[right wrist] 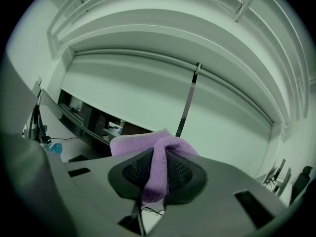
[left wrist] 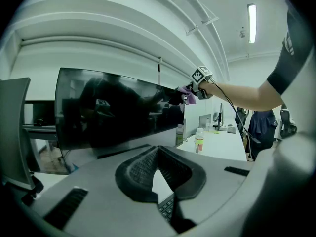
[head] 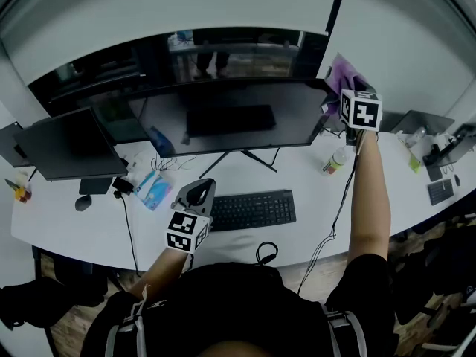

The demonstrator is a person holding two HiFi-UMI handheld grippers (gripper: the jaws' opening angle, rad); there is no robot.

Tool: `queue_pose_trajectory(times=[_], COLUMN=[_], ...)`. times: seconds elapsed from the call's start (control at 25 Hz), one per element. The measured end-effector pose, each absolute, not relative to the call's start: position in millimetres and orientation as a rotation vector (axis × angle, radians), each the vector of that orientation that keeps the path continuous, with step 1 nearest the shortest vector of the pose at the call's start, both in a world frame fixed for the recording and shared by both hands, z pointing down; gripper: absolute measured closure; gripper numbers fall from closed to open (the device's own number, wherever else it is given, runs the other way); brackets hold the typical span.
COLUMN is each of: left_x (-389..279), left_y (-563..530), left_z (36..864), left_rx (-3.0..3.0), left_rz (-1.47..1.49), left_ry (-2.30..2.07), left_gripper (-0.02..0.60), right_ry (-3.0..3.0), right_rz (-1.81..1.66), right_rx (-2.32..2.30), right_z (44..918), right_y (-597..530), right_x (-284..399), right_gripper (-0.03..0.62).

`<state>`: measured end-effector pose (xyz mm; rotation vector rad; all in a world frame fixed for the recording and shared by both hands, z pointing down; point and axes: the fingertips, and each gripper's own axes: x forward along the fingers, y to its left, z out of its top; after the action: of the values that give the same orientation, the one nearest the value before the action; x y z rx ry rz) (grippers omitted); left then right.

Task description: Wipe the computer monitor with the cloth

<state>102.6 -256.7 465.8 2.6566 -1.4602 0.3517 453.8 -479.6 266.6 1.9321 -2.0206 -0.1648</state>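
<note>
Cloth [right wrist: 148, 146] clamped in right tongs [right wrist: 157, 168]; near monitor [head: 223, 117] corner

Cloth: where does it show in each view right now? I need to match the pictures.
Head view: cloth at upper right, held against the monitor's top right corner.
Left gripper view: small purple patch right of centre, at the monitor's far upper corner.
Right gripper view: centre, pinched between the jaws.
Shared landmark: the dark wall strip behind the monitor.
</note>
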Motion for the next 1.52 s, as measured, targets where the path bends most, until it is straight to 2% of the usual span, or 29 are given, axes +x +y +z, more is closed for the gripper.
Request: queue_pose_trajectory(times=[0.76,1.04,1.52], left_x=[102.3,108.7,112.5], left_y=[-254.3,-253.4,-256.7], left_z=[468.1,471.0,478.2], left_rx=[2.659,2.669,2.667], left_rz=[0.349,0.36,0.389], left_ry=[-1.444,-1.419,-1.397], left_gripper=[0.569,0.569,0.569], right_ry=[-1.957,-1.993,-1.983], right_rz=[-0.043,0.103,0.143], right_rx=[2.121,2.13,2.084], right_z=[278.6,304.4,361.0], right_y=[-477.5,-481.3,-488.8], right_x=[496.9,502.9,501.5], right_gripper=[0.514,0.516,0.52])
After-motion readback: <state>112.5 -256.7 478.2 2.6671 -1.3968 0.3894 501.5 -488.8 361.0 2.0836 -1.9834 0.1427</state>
